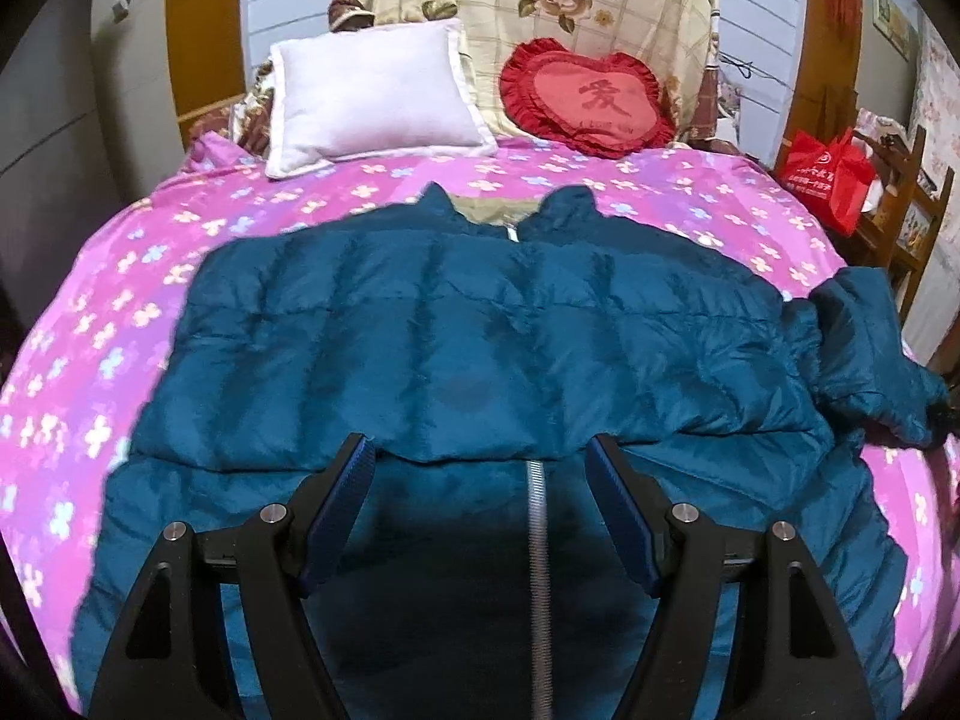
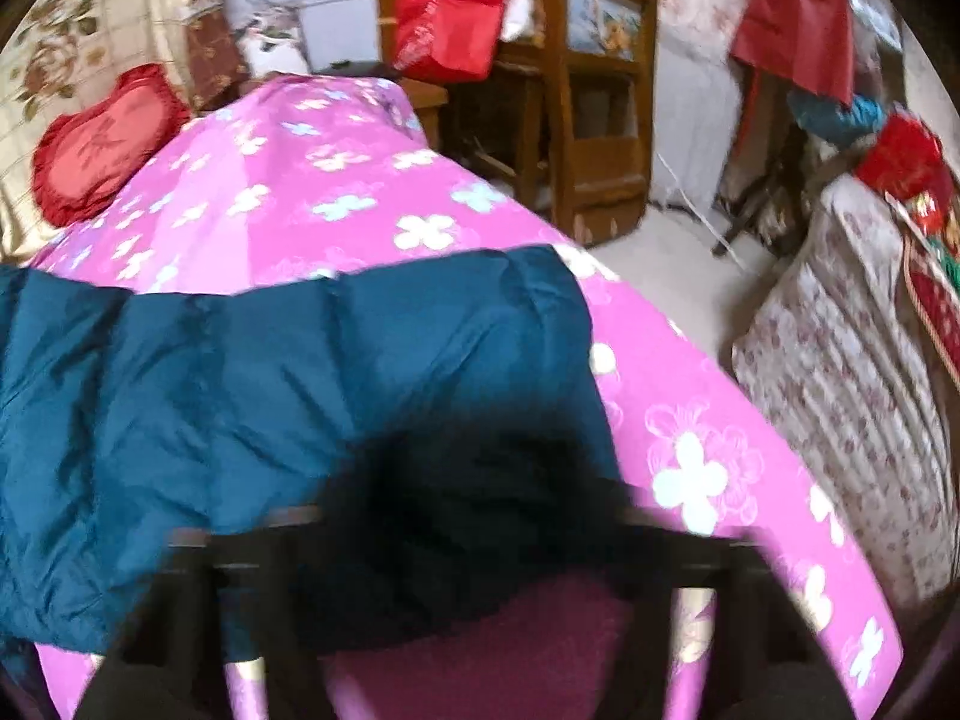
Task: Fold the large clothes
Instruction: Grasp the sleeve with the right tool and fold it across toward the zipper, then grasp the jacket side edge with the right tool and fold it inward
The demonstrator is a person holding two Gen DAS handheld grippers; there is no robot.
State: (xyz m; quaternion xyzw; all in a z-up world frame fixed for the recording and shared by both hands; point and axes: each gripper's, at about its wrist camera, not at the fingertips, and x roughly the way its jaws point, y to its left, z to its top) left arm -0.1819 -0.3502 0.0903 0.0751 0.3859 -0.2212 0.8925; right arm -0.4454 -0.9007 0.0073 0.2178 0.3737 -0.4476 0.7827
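**Left sleeve folded in, right sleeve still out**

Spread on the pink flowered bedspread: a teal padded jacket, front up, collar toward the white pillow and the red heart cushion at the head of the bed. At the far left, no sleeve trailing over the bedspread; instead a broad padded band lying straight across the chest, its lower edge just ahead of the fingertips, by the look of it the left sleeve already folded in. Below that edge, the zipper running down the middle toward the hem. Over the hem end, the left gripper, fingers wide apart, nothing between them, one either side of the zipper line.

Further right, the other sleeve still flung out and crumpled near the bed's edge. In the right wrist view, heavy blur: right gripper low over that dark cuff end, fingers too smeared to tell whether apart or together, or whether gripping cloth.

Judged early to midway: one sleeve in, one left, then the body fold from hem toward collar. Bulky filling likely to spring back, so pressing flat probably needed.
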